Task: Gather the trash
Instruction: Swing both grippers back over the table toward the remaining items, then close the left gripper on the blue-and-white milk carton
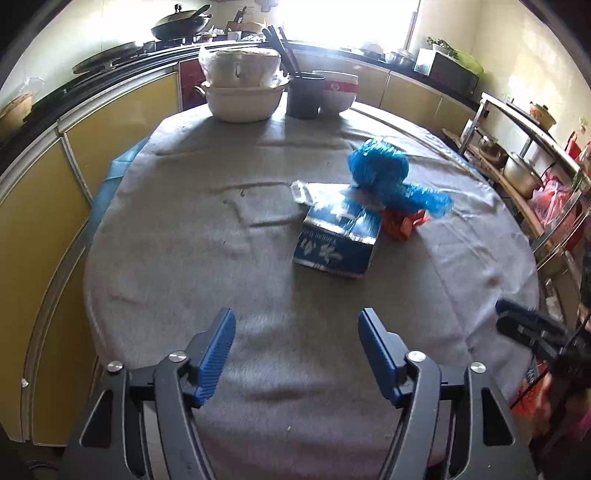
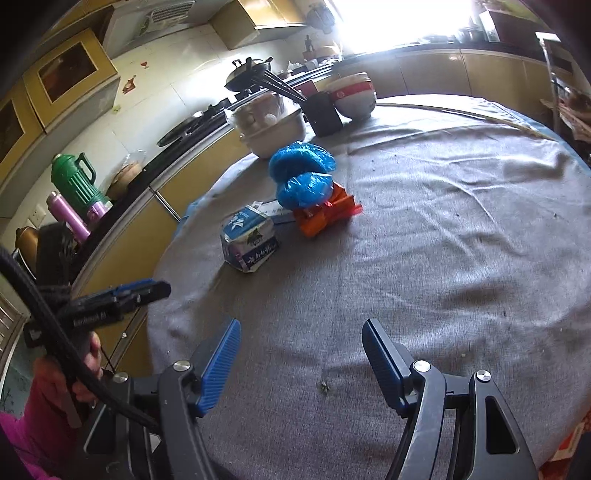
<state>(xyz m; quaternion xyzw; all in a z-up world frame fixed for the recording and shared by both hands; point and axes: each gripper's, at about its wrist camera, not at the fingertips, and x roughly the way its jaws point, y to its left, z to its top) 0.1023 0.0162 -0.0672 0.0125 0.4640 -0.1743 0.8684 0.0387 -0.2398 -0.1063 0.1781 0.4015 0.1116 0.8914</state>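
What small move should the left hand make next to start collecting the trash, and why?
Probably ease the left gripper forward to the blue carton. Its jaws stand open and empty above bare cloth, and the carton is the nearest piece of the trash pile.

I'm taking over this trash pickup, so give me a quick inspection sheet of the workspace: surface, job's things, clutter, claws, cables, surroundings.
Surface: round table under a grey cloth, wrinkled, small crumbs.
Job's things: blue carton, crumpled blue plastic, orange wrapper, clustered mid-table.
Clutter: stacked white basins, dark utensil cup, red-banded bowl at the far edge.
Claws: left claw and right claw both open, empty, short of the trash.
Cables: black cable by the left hand.
Surroundings: yellow cabinets, wok, green thermos.
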